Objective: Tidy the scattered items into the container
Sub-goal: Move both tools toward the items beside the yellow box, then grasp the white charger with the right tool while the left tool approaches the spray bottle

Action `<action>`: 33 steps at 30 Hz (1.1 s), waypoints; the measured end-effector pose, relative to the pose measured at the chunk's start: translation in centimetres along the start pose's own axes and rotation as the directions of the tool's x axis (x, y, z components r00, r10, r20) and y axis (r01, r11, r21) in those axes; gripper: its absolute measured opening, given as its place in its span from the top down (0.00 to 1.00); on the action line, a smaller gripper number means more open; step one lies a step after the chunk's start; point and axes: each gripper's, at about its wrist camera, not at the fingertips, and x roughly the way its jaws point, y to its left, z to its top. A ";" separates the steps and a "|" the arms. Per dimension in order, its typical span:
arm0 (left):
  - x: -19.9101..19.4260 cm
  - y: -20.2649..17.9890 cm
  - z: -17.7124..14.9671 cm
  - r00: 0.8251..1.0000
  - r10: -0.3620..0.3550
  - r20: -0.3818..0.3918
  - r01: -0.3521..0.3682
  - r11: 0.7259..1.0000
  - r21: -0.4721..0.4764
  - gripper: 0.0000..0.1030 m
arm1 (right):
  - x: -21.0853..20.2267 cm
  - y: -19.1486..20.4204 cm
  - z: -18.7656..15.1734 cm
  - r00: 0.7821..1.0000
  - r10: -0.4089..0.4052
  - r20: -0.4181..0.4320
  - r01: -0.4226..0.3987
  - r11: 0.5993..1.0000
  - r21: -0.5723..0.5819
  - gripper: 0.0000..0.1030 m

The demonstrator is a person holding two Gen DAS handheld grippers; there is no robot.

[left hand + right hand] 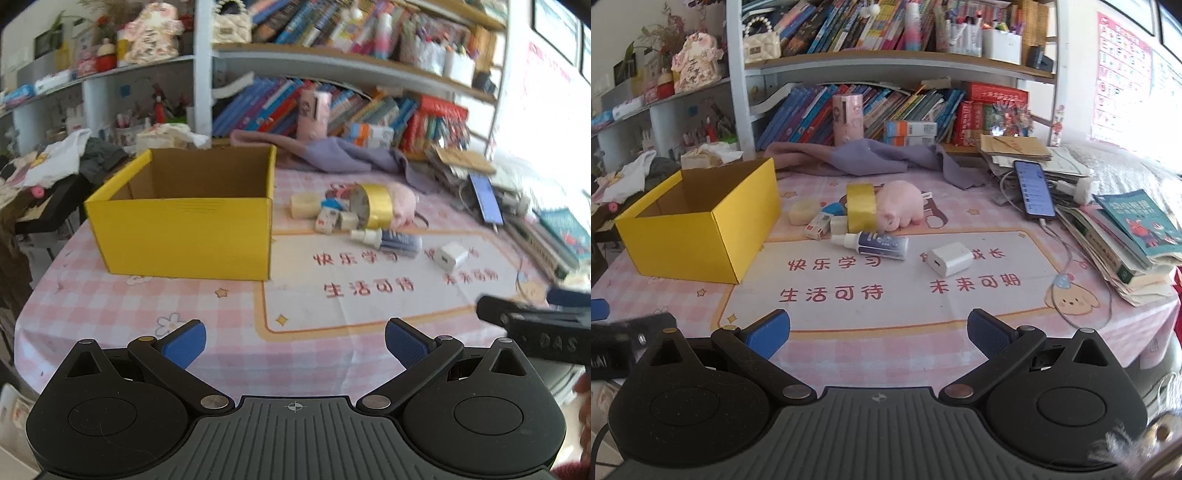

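Both grippers hover low over the near edge of the pink checked tablecloth (960, 206), each released and holding nothing. The left gripper (294, 343) has its blue-padded fingers (184, 343) spread wide, and the yellow cardboard box (184, 229) stands open-topped ahead of its left finger, well apart from the tips. The right gripper (878, 334) is likewise spread wide; beyond the gap between its fingers lie the scattered items. Nearest, ahead of its right finger, sits a white charger cube (950, 258). Just left of that, roughly on the midline, a small spray bottle (871, 244) lies on its side. Behind the bottle stands a roll of yellow tape (861, 207) on edge, touching a pink plush pig (899, 206) on its right. Left of the tape cluster several small erasers and a pale round piece (802, 212); their exact contacts are hard to tell. From the right gripper's view, the box (698, 236) sits ahead of its left finger. A phone (1033, 188) rests on stacked books beyond the right finger.
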 end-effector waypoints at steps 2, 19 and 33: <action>0.4 -0.6 0.0 1.000 0.005 -0.011 -0.005 1.000 0.017 0.00 | 0.8 0.1 0.2 1.000 0.020 -0.013 -0.021 1.000 -0.019 0.00; 8.7 -6.6 3.5 0.992 0.002 -0.125 0.000 1.000 0.012 0.00 | 9.6 -6.5 3.2 0.983 0.070 -0.169 -0.086 0.992 -0.087 0.01; 14.9 -13.3 7.4 0.986 0.012 -0.167 -0.016 1.000 -0.022 0.00 | 16.0 -14.0 6.8 0.965 0.110 -0.240 -0.144 0.981 -0.131 0.06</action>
